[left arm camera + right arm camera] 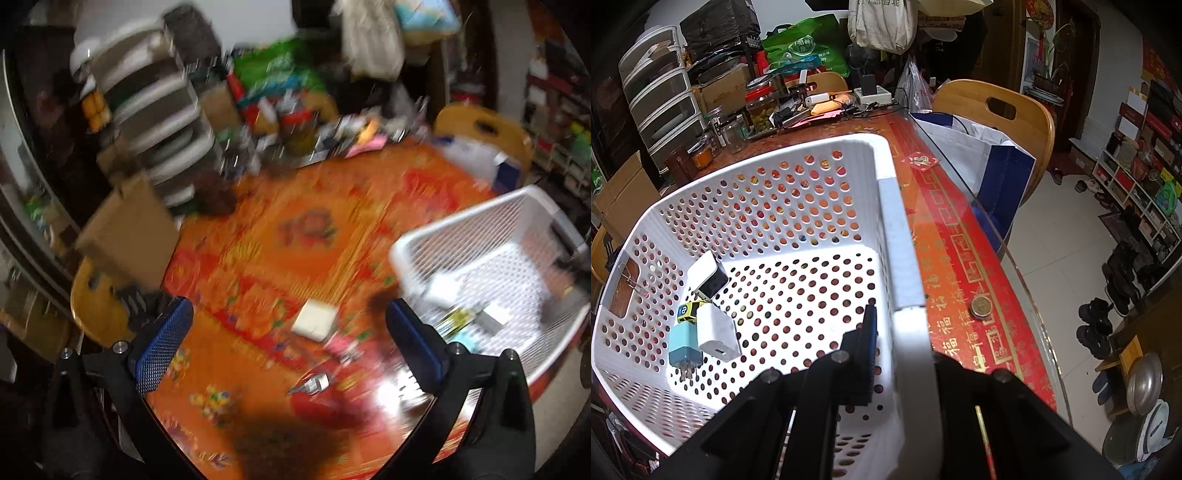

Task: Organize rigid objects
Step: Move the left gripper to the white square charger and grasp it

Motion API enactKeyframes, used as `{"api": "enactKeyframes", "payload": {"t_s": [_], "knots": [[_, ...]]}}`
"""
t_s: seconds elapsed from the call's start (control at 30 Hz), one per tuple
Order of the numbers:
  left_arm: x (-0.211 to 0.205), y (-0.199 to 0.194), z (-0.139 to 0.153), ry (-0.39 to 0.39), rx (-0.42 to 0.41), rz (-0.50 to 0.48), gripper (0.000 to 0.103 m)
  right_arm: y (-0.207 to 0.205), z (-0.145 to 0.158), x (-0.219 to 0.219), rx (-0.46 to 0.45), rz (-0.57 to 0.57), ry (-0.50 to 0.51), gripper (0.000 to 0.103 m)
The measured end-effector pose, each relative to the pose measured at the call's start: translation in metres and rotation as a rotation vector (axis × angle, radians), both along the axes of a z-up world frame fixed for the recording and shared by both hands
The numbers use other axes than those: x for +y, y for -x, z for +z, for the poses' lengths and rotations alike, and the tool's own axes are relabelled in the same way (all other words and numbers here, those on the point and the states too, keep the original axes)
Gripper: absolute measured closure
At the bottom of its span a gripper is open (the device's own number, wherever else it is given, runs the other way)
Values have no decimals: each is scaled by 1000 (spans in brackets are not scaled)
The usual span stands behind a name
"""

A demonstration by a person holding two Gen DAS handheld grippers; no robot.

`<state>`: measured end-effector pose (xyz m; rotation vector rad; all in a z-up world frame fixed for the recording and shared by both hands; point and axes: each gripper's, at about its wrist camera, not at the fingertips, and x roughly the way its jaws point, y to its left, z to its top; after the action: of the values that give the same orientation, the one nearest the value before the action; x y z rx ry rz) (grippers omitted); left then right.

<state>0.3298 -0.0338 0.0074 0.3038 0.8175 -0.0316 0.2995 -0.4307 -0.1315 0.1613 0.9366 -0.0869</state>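
In the blurred left wrist view, the left gripper (291, 332) is hovering with jaws spread wide over a flat white square block (314, 319) lying on the orange tablecloth (295, 206); it looks light and stiff, best pinched across opposite edges. In the right wrist view, the right gripper (903, 354) is clamping the white perforated basket (897, 251) by its rigid side wall, chargers (716, 330) resting inside.

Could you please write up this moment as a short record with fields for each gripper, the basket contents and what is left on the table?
left gripper: open, empty, above the orange tablecloth; view blurred
right gripper: shut on the white basket, clamping its right rim
in basket: white charger, blue plug adapter, yellow toy car, white and black block
left on table: white square pad, small metal piece, small pink item, round tin
binder clip: on the basket's left handle
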Motion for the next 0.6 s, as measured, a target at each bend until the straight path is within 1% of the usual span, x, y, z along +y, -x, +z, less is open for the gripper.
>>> {"api": "enactKeyframes", "payload": {"t_s": [0.07, 0.1, 0.13, 0.17, 0.23, 0.3, 0.37, 0.4, 0.47, 0.5, 0.53, 0.6], "knots": [[18, -13, -33, 7, 85, 12, 0, 0, 0, 0, -1, 0, 0, 95], [24, -22, -55, 28, 146, 18, 0, 0, 0, 0, -1, -1, 0, 95], [31, -34, -76, 69, 207, 30, 0, 0, 0, 0, -2, -1, -1, 95], [35, -42, -90, 103, 237, 45, 0, 0, 1, 0, -3, -2, -1, 95], [41, -55, -115, 151, 275, 75, 0, 0, 1, 0, -5, -2, -3, 95], [41, -68, -131, 187, 303, 81, 0, -1, 1, 0, -3, -2, -2, 95], [36, -81, -140, 213, 314, 89, 0, -1, 1, 0, 0, -2, -2, 95], [31, -88, -146, 213, 317, 86, 0, -1, 1, 0, 0, -3, -3, 95], [26, -101, -154, 182, 326, 69, 0, -1, 1, 0, -2, -2, -2, 95], [22, -107, -161, 148, 333, 65, 0, 0, 1, 0, -2, -3, -1, 95], [21, -110, -165, 132, 336, 63, 1, 0, 1, 0, -2, -2, -3, 95], [16, -117, -171, 119, 347, 53, 9, 0, 1, 0, -3, -1, -2, 95]]}}
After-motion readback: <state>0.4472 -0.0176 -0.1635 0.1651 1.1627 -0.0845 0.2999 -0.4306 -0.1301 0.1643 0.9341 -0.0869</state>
